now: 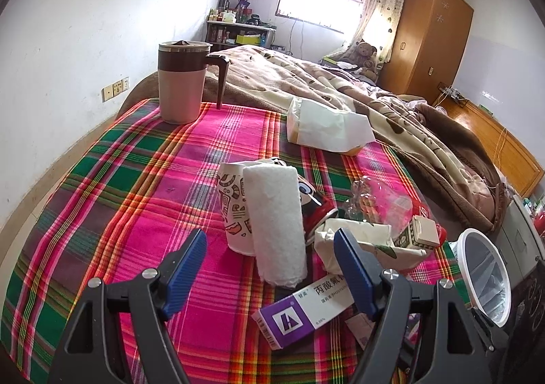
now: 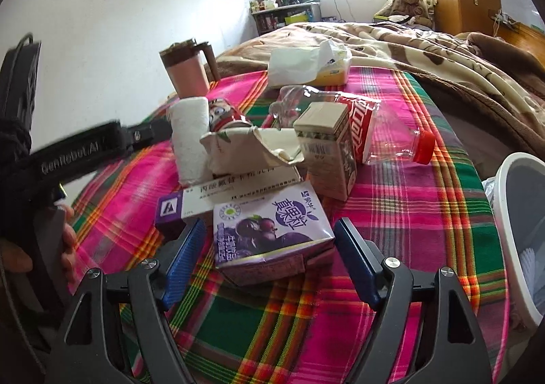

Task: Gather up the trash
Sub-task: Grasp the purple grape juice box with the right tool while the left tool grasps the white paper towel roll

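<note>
A bed (image 1: 143,179) covered with a bright pink, green and orange plaid cloth carries a cluster of trash; a brown patterned blanket (image 1: 357,91) lies bunched along its far side.

From the left wrist view, the left hand-held gripper (image 1: 270,268) is spread wide and grips nothing; its blue fingers (image 1: 185,268) hover low over the cloth. Between and just beyond them stands a white paper towel roll (image 1: 276,224), leaning against a patterned paper cup (image 1: 233,210); a red can (image 1: 315,210) lies behind the roll. A purple and white medicine box (image 1: 306,312) lies flat near the right finger. A torn tissue pack (image 1: 368,244) sits to the right, with a small carton (image 1: 417,232) and a crushed clear bottle (image 1: 378,200) beyond it. Farther back lie a white bag (image 1: 327,127) and a brown and pink mug (image 1: 182,81), upright with its lid on. A white bin (image 1: 483,278) stands off the right edge of the bed.

From the right wrist view, the right hand-held gripper (image 2: 270,268) is also spread wide and empty; a purple milk carton (image 2: 272,230) lies on its side between the fingers, not touched by either. The clear bottle has a red label and a red cap (image 2: 424,147). The other gripper's black body enters from the left, held by a hand (image 2: 66,241).
</note>
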Demonstrator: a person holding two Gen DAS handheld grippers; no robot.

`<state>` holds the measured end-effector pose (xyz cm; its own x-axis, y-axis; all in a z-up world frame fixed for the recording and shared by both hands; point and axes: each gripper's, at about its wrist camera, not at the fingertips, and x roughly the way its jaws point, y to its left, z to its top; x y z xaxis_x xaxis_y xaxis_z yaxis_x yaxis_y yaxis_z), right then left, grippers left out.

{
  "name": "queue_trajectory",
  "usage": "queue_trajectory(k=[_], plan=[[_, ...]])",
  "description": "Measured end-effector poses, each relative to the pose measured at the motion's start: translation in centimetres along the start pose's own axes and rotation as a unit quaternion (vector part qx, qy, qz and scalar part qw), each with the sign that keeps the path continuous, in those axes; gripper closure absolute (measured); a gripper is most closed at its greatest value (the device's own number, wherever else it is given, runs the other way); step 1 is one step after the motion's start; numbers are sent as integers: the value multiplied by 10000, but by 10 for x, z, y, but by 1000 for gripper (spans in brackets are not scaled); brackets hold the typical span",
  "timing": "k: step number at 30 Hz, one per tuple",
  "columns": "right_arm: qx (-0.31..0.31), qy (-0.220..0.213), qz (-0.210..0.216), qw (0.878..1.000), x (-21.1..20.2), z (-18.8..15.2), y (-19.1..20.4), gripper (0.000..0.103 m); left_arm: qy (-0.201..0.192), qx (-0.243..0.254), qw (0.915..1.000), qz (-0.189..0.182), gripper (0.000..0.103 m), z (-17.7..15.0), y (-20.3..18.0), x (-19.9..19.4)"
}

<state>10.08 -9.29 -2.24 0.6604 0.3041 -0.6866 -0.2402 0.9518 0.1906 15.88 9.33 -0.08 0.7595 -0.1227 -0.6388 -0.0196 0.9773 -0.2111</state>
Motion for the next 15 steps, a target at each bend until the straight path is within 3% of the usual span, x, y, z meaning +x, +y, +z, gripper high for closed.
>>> queue_trajectory(k=[6,15], plan=[[-88,162,-336,9993,-1,-3,-8,24,90,-3,10000,41,24,7,1,15],[313,198,-732,9966,-13,-10,-46,24,293,13,9995,66,24,11,-1,32]])
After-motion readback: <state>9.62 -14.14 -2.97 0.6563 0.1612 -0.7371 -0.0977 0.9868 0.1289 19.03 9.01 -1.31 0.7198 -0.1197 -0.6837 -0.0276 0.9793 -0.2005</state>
